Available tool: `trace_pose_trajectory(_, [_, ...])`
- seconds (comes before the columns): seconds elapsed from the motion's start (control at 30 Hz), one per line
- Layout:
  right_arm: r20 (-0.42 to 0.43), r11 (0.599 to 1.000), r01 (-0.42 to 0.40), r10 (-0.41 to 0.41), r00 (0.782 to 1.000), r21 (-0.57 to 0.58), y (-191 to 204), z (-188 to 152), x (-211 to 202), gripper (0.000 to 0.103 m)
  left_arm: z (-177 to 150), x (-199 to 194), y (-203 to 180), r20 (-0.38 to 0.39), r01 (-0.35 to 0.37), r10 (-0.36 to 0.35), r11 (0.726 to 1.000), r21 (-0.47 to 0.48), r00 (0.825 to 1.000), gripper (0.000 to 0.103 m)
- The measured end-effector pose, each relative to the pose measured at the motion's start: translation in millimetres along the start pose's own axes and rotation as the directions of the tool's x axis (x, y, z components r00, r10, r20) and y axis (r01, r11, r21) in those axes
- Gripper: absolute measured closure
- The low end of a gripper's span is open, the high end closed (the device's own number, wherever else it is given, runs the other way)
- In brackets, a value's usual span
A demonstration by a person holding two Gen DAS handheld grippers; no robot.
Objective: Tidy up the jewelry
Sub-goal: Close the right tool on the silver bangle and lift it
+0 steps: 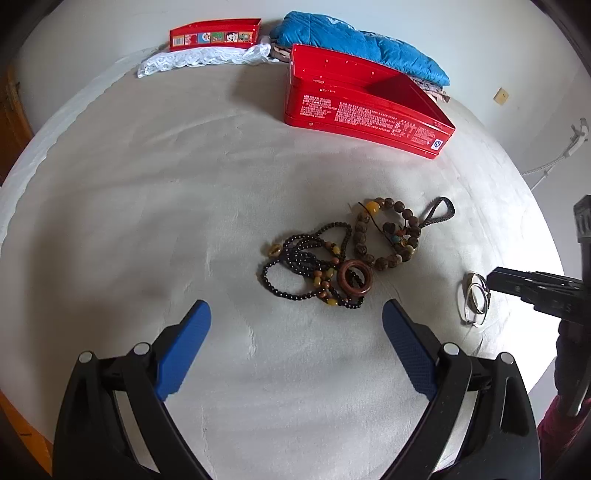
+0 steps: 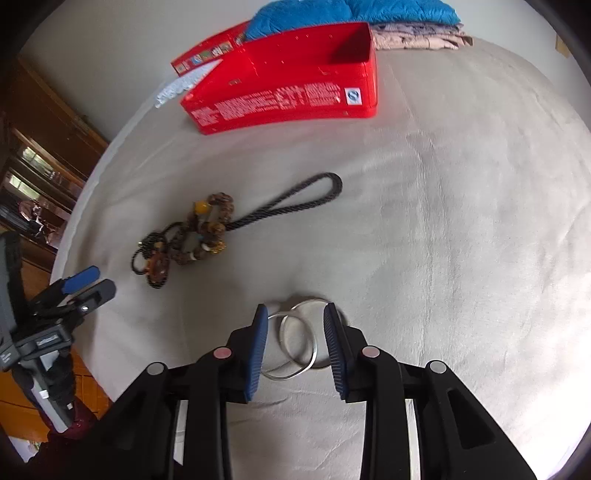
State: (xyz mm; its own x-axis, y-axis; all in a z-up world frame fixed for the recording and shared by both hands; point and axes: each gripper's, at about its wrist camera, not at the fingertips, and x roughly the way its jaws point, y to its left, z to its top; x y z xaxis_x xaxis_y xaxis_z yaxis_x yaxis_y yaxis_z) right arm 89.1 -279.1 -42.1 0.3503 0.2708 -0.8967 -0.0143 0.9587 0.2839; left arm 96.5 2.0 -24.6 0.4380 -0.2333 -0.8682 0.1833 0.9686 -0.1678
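Two silver bangles (image 2: 295, 343) lie overlapped on the pale bedcover, between the blue pads of my right gripper (image 2: 295, 314). Its jaws stand narrow around them; the left pad brushes a rim, and a gap shows at the right pad. In the left wrist view the same bangles (image 1: 474, 299) sit at the right gripper's (image 1: 491, 282) tip. A tangle of black and brown bead bracelets (image 1: 317, 266) with a wooden ring (image 1: 356, 277) and a black cord loop (image 1: 441, 210) lies just ahead of my left gripper (image 1: 295, 308), which hangs wide open and holds nothing.
An open red tin (image 1: 362, 110) stands at the back of the bed, its lid (image 1: 214, 35) farther left by a white lace cloth (image 1: 199, 59). A folded blue quilt (image 1: 351, 40) lies behind the tin. A wooden floor (image 2: 33, 398) shows past the left bed edge.
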Motion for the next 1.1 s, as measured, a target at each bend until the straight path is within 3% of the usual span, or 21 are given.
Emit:
trace_pose_trajectory(0.3, [-0.006,0.999,0.033,-0.033,0.999,0.009,-10.3,-4.8,1.5,0.067,2.1,10.6,5.6,-0.018,-0.001,0.001,1.000,-0.022,1.000,0.010])
trace_pose_trajectory(0.4, [-0.015,1.000,0.007,-0.007,1.000,-0.019,-4.3,-8.1,-2.1,0.067,1.5,12.4,0.7,-0.020,0.006,-0.006,1.000,-0.007,1.000,0.010])
trace_pose_trajectory(0.5, [-0.033,0.998,0.019,-0.021,0.999,-0.063,9.0,-12.0,2.4,0.054,1.4,12.6,-3.3,-0.021,0.015,-0.015,1.000,0.001,1.000,0.010])
trace_pose_trajectory(0.77, [-0.073,0.991,0.069,-0.078,0.994,-0.117,30.1,-16.4,24.3,0.046,-1.6,7.4,-4.6,-0.010,0.019,-0.019,1.000,0.003,1.000,0.010])
trace_pose_trajectory(0.93, [-0.046,0.973,0.154,-0.164,0.985,-0.172,42.1,-22.3,28.4,0.049,-2.2,4.6,-0.4,-0.002,0.015,-0.015,1.000,-0.010,1.000,0.010])
trace_pose_trajectory(1.0, [-0.031,0.965,0.181,-0.190,0.981,-0.189,45.4,-23.5,28.7,0.056,-2.9,3.9,-0.4,0.001,0.015,-0.015,1.000,-0.009,1.000,0.010])
trace_pose_trajectory(1.1, [-0.035,0.970,0.168,-0.177,0.984,-0.177,45.0,-23.7,26.7,0.056,-4.4,3.2,-1.4,0.002,0.017,-0.017,1.000,-0.003,1.000,0.010])
